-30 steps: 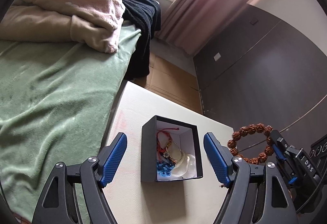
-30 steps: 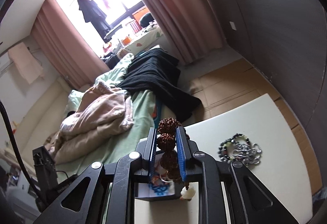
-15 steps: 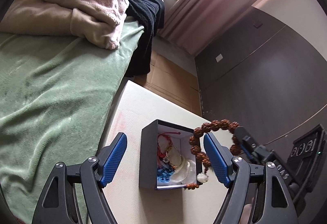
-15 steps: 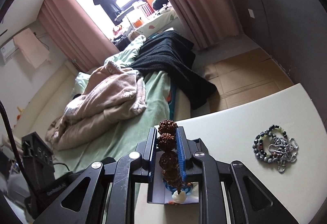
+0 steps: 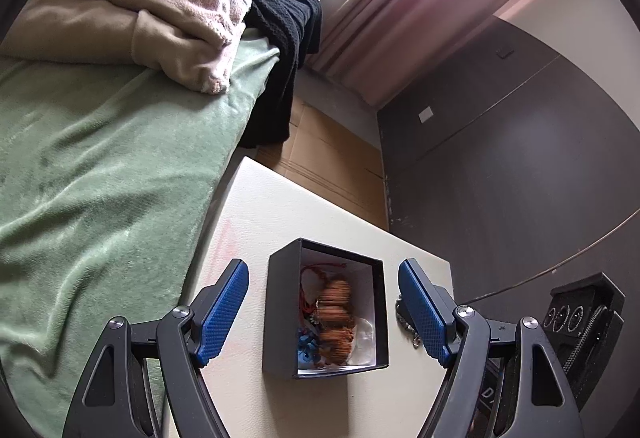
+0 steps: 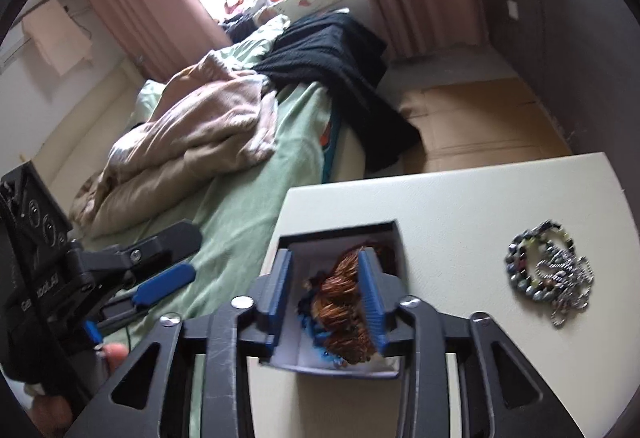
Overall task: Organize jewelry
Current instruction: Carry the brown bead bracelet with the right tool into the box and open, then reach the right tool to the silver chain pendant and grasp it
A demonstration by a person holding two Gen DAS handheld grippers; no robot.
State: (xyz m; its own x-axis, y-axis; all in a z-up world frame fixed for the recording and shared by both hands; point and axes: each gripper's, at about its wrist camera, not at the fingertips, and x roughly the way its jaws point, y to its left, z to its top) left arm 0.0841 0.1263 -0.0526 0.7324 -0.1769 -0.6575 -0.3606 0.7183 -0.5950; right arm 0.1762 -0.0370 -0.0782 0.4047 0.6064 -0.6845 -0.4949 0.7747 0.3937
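My right tongs (image 6: 325, 296) have just been opening over the black box (image 5: 280, 302), and the brown bead bracelet (image 5: 335, 318) they carried a second ago now sits blurred inside it, between the pads, which are spread off it. I judge this piece delivered. My left tongs (image 5: 322, 312) hang wide open on either side of the box, empty. The bracelet's beads are knobbly and seed-like. The box is square, matte, white-lined, already holding red cord and blue bits. A tangle of dark beads and silver chain (image 6: 550, 272) lies loose on the smooth cream bench (image 6: 460, 206), likely next.
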